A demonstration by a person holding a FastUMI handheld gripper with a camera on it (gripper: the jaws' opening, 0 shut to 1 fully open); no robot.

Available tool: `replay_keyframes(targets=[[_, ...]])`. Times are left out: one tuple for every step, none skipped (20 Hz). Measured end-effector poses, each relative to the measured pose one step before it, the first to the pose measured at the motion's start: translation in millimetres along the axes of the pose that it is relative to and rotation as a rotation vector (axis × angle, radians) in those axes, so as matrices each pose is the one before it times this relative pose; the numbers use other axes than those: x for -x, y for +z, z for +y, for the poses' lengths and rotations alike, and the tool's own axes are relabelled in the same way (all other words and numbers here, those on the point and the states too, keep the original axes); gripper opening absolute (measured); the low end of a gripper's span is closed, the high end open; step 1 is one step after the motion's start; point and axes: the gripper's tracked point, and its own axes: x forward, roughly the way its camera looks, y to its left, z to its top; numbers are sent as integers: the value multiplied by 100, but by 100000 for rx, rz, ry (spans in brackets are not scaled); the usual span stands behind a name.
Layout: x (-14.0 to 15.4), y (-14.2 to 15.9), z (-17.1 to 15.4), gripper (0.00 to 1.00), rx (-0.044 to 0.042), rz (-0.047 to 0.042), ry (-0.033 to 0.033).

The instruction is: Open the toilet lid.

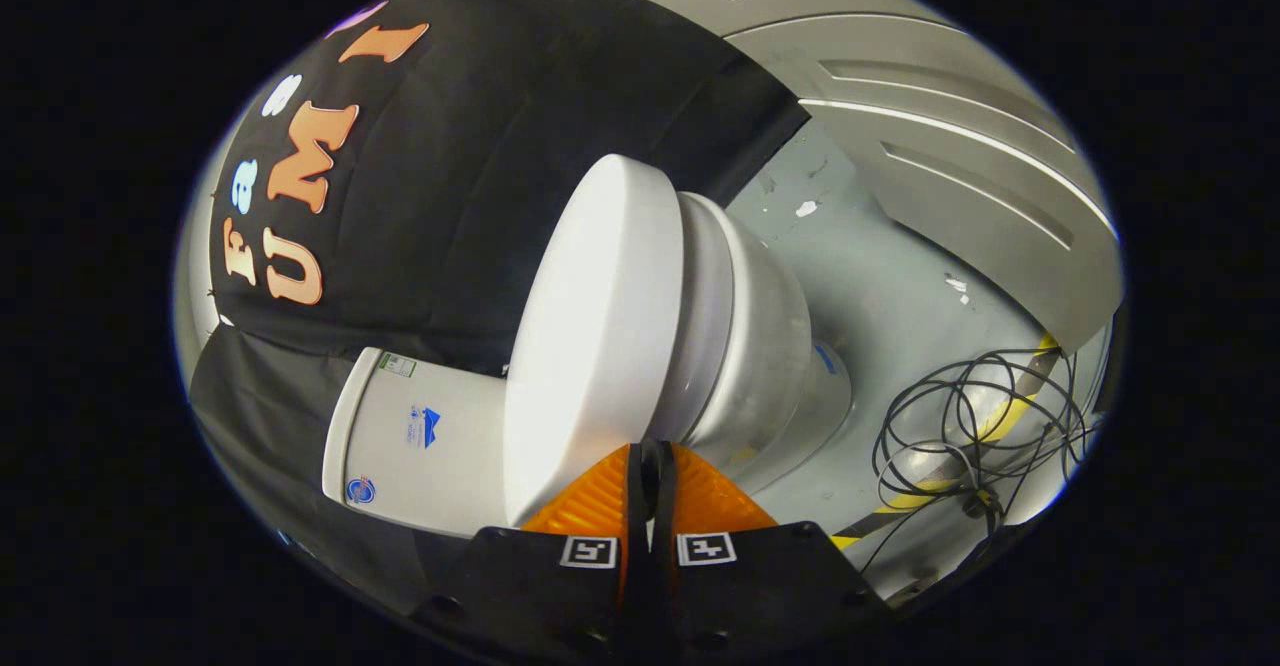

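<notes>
Beyond fingertips: toilet lid (590,336) down | gripper (652,451) clenched, empty | lid-bowl seam partly hidden

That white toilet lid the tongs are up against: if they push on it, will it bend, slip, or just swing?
The toilet lid looks like a thick, rigid shell, so it should swing rather than flex. Its glossy finish suggests the shut tongs, tips at its front edge, may slide. It seems hinged at the tank, so it would likely pivot that way.
</notes>
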Motion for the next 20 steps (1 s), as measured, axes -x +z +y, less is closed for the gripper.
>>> replay_keyframes(targets=[[-32,8,225,8,1421,-558,-942],[-45,284,-126,8,2807,-1471,-1479],[-220,272,-15,8,3250,-1554,-1462],[223,117,292,8,2909,-741,-1139],[77,167,423,8,2385,-506,-730],[266,188,349,8,1659,-116,-995],[102,84,277,8,2007,-157,-1819],[150,-9,73,8,3190,-237,-2280],[155,119,99,8,3673,-601,-2227],[295,261,106,9,2787,-189,-1478],[209,205,314,9,921,-324,-390],[165,235,508,9,-740,-622,206],[47,377,266,8,-1023,-1270,158],[111,198,157,8,357,-686,-198],[144,21,74,8,1687,-533,-794],[36,-16,87,9,2453,-356,-980],[165,120,296,9,2247,-513,-748],[282,255,371,9,1772,-545,-399],[221,261,421,9,1132,-884,-380],[117,229,342,8,1518,-667,-516]])
